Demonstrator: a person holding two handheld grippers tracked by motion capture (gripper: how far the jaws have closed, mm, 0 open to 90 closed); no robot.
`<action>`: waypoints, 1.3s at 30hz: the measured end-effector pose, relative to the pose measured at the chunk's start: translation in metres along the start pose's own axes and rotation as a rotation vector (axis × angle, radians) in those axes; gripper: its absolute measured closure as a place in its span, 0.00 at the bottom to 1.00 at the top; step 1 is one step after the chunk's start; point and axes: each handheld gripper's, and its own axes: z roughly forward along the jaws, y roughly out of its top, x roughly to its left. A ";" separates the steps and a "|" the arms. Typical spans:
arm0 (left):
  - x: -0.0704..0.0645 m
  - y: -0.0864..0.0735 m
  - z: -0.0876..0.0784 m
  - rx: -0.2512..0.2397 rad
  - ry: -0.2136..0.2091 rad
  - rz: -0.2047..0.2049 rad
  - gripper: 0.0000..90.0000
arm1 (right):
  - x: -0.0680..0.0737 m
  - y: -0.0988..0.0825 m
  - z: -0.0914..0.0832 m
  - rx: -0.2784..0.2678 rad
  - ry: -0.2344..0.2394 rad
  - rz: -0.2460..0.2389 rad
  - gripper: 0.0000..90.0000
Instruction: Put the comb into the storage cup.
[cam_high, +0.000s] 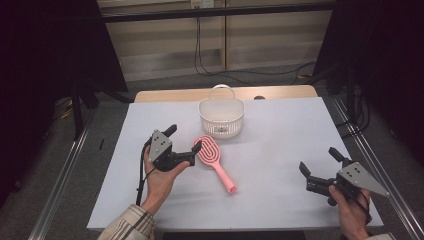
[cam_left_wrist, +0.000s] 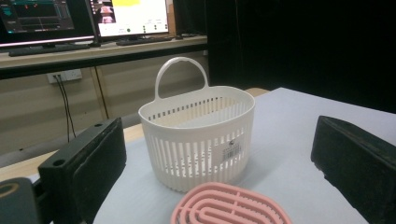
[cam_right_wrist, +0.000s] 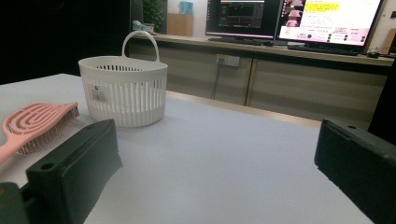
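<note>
A pink hairbrush (cam_high: 215, 161) lies flat mid-table, head toward a white slotted basket (cam_high: 221, 118) with a loop handle that stands upright just behind it. My left gripper (cam_high: 183, 140) is open beside the brush head's left edge; its own view has the brush head (cam_left_wrist: 229, 206) low between its fingers (cam_left_wrist: 86, 170) and the basket (cam_left_wrist: 198, 135) straight ahead. Held at the front right corner, my right gripper (cam_high: 320, 161) is open and holds nothing. Its fingers (cam_right_wrist: 74, 172) frame bare table, with the basket (cam_right_wrist: 123, 91) and brush (cam_right_wrist: 35, 123) off to the left.
The table (cam_high: 280, 135) has a white top, with a wooden strip along its far edge. Metal rails (cam_high: 60, 195) run along both sides. Cables (cam_high: 240, 75) trail on the floor behind. A desk with monitors (cam_right_wrist: 299, 18) stands beyond the table.
</note>
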 end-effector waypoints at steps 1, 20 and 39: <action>-0.001 -0.001 0.001 -0.004 -0.003 -0.009 0.04 | 0.000 0.000 0.000 0.000 0.000 0.000 0.00; -0.013 -0.006 -0.003 0.009 -0.041 -0.015 0.22 | 0.000 0.000 -0.001 -0.003 0.011 0.012 0.00; -0.019 -0.006 0.002 0.038 -0.137 -0.012 0.63 | 0.001 0.000 -0.001 -0.004 0.018 0.005 0.00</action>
